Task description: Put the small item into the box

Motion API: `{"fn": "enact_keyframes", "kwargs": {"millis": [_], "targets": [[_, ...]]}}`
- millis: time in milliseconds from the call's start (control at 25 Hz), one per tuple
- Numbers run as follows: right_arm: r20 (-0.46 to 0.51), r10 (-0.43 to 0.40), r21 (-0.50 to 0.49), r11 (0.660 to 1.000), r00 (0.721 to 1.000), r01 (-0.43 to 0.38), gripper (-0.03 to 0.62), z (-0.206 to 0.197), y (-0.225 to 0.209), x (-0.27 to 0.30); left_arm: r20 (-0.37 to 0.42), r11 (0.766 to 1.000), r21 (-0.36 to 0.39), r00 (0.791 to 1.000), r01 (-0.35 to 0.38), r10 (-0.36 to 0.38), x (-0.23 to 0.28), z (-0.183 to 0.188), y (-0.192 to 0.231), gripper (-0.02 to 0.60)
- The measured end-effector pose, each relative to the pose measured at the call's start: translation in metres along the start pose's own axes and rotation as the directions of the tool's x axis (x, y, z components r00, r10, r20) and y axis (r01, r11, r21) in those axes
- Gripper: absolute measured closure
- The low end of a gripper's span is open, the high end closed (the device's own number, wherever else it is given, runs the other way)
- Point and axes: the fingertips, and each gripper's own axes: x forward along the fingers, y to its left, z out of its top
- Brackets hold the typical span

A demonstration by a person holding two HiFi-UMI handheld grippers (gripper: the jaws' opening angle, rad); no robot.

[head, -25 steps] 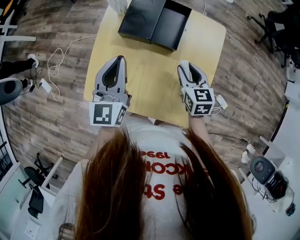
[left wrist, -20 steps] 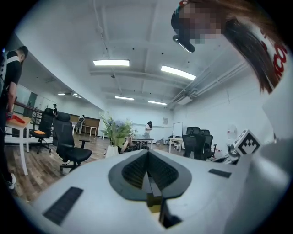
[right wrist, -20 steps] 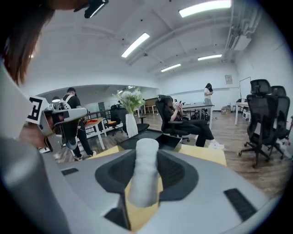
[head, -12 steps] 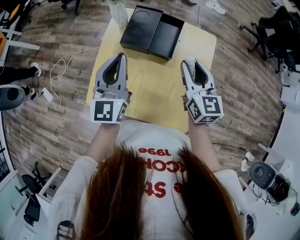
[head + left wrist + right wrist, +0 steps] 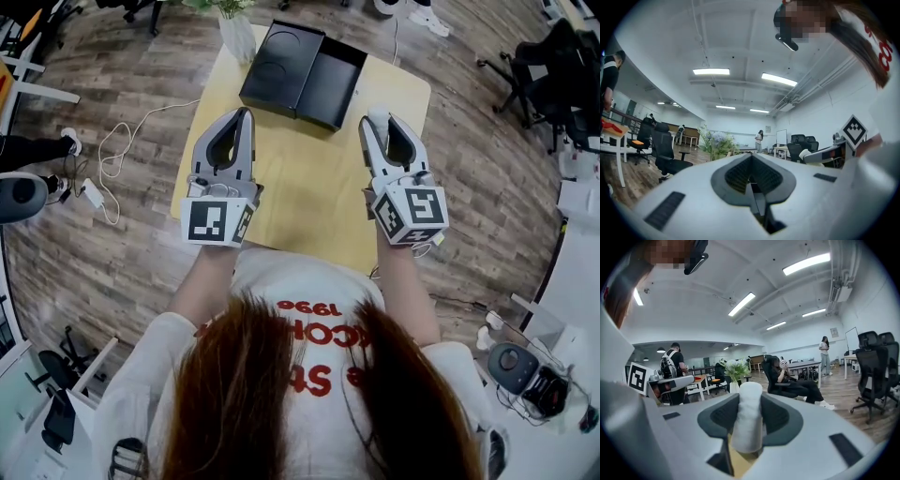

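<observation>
The small item [image 5: 748,414] is a white, roll-shaped piece. It is clamped between the fingers of the right gripper [image 5: 380,122]. Its long axis runs along the fingers, and its rounded end pokes out past their tips, pointing away from the person toward the far side of the counter [image 5: 300,183]. The left gripper [image 5: 243,114] has its fingers together with nothing between them. It is held over the counter, level with the right one and well apart from it.

The open black box [image 5: 333,80] lies on the far part of the counter, beyond both grippers and empty. A vase [image 5: 236,36] stands just beside its left corner.

Red print runs upside down across the person's white shirt [image 5: 309,281]. Hair covers much of it, and only digits resembling "1996" show. Each gripper's cube bears black-and-white square markers.

A second ago both grippers were nearer the counter's near edge and the vase was out of view. The right gripper's hold on the item is unchanged.
</observation>
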Motion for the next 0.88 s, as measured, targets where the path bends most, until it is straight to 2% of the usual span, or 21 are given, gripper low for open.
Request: {"fn": "enact_keyframes", "kwargs": {"millis": [240, 480, 880], "targets": [[-0.064, 0.028, 0.019, 0.999, 0.998, -0.027, 0.450, -0.020, -0.002, 0.039, -0.044, 1.000, -0.025, 0.999, -0.008, 0.007, 0.016, -0.020, 0.010, 0.575], [-0.151, 0.058, 0.035, 0.998, 0.987, -0.053, 0.450, -0.060, 0.000, 0.075, -0.070, 0.999, -0.051, 0.997, -0.015, 0.011, 0.027, -0.042, 0.014, 0.574], [-0.263, 0.047, -0.015, 0.998, 0.964, -0.053, 0.445, -0.118, -0.017, 0.123, -0.130, 0.999, -0.049, 0.992, -0.008, 0.001, 0.031, -0.065, 0.012, 0.575]]}}
